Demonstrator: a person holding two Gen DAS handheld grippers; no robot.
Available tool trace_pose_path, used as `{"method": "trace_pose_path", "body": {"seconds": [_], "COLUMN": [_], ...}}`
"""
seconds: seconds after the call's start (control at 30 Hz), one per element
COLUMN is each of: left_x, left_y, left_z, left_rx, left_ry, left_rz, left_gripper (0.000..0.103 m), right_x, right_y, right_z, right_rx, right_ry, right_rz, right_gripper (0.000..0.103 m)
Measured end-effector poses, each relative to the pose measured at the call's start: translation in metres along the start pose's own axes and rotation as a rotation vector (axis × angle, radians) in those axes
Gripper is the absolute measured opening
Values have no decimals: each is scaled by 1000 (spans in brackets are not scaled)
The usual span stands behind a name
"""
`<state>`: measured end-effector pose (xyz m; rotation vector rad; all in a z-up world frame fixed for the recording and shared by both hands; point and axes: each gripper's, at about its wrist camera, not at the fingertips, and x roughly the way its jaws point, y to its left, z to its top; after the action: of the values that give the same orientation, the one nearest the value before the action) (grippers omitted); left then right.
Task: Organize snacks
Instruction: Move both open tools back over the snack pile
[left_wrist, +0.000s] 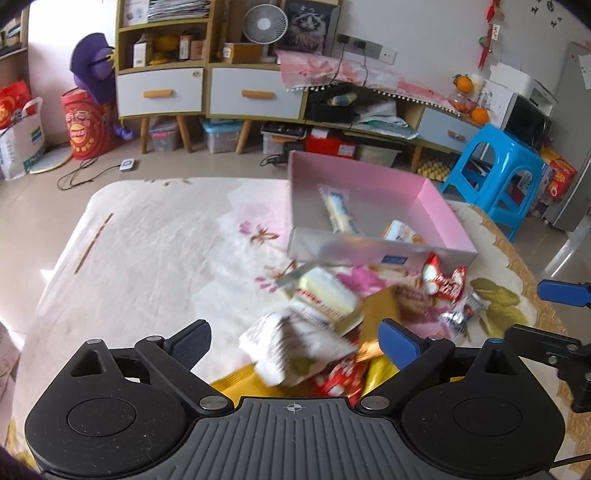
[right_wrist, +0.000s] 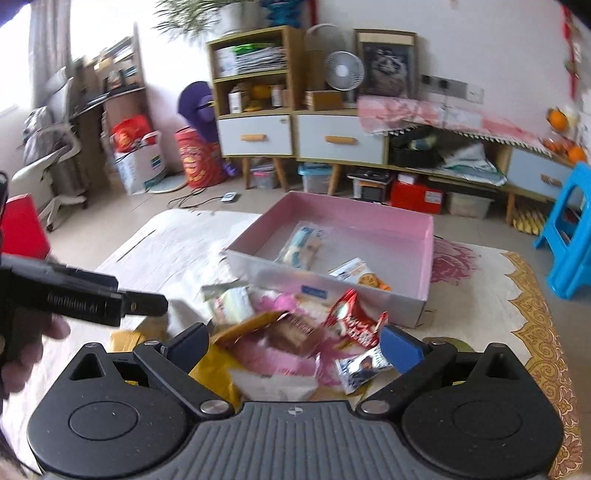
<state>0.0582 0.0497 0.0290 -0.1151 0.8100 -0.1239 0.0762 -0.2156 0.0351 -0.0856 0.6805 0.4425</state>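
A pile of snack packets (left_wrist: 332, 317) lies on the table in front of a pink box (left_wrist: 436, 195). The box holds a blue-white packet (left_wrist: 341, 212) and a biscuit packet (left_wrist: 402, 232). My left gripper (left_wrist: 295, 343) is open and empty, just above the near side of the pile, over a white packet (left_wrist: 291, 343). My right gripper (right_wrist: 295, 343) is open and empty over the pile (right_wrist: 295, 332), near a red packet (right_wrist: 354, 321) and a silver packet (right_wrist: 362, 369). The pink box (right_wrist: 424, 258) lies beyond it. The right gripper also shows in the left wrist view (left_wrist: 565, 295).
The table carries a pale floral cloth (left_wrist: 155, 251). A blue plastic stool (left_wrist: 498, 170) stands at the table's far right. Cabinets with drawers (left_wrist: 207, 92) and floor clutter lie behind. The left gripper's body (right_wrist: 74, 295) and hand sit at the left of the right wrist view.
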Motion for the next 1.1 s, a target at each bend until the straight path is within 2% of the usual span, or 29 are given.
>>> {"method": "trace_pose_path", "body": {"seconds": [0.23, 0.37, 0.6, 0.77, 0.9, 1.0, 1.1], "left_x": [-8, -14, -15, -19, -8, 2, 9], "left_y": [20, 26, 27, 18, 13, 13, 13], "left_z": [-24, -37, -53, -54, -53, -52, -53], "left_rx": [10, 43, 64, 86, 37, -13, -46], "left_ry": [4, -4, 34, 27, 69, 104, 119], "left_rz": [-15, -35, -61, -49, -30, -13, 4], "left_gripper": [99, 99, 99, 99, 99, 98, 98], "right_x": [-8, -9, -12, -11, -2, 7, 14], "right_y": [12, 21, 35, 52, 67, 75, 77], "right_z": [-23, -36, -41, -40, -46, -53, -57], "right_rx": [-66, -130, -155, -136, -109, -52, 3], "right_ry": [-46, -31, -6, 85, 193, 263, 286], "right_rz": [26, 28, 72, 192, 273, 306, 289], "right_gripper": [95, 95, 95, 95, 95, 90, 88]}}
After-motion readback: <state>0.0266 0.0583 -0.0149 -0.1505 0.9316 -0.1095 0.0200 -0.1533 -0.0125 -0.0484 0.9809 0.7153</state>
